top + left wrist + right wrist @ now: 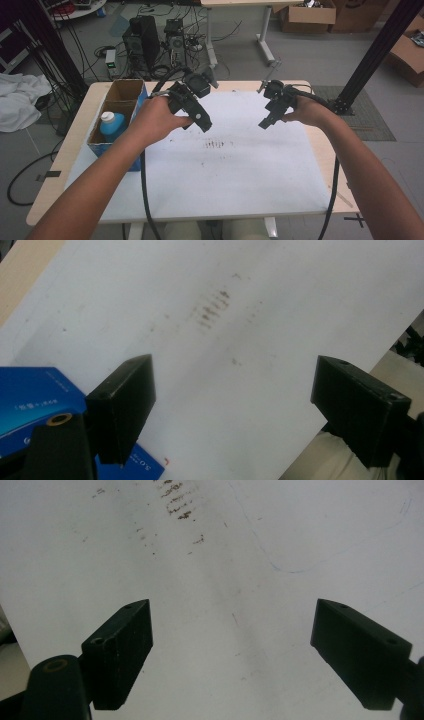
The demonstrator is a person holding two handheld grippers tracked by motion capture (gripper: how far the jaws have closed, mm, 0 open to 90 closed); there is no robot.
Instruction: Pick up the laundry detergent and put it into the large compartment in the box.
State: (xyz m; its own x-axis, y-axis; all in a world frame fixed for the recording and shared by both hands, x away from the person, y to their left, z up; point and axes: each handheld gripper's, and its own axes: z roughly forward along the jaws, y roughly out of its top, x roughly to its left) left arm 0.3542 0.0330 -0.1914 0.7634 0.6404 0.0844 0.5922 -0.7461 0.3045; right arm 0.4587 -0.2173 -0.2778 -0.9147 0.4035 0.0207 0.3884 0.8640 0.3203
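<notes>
Both hands hold black grippers above a white sheet [225, 165] that covers the table. My left gripper [202, 122] hovers over the sheet's left-centre; in the left gripper view [235, 410] its jaws stand wide apart with nothing between them. My right gripper [265, 122] hangs over the right-centre, and in the right gripper view [232, 652] it is open and empty as well. A patch of brown smudges [215, 144] marks the sheet between and below the two grippers, also seen as smudges [212, 310] and smudges [175, 500].
A cardboard box [122, 92] with blue sides stands at the table's left edge, holding a blue bottle [111, 125] with a white cap. The box's blue side [35, 400] sits close beside the left jaw. Cables trail off the table's front edge.
</notes>
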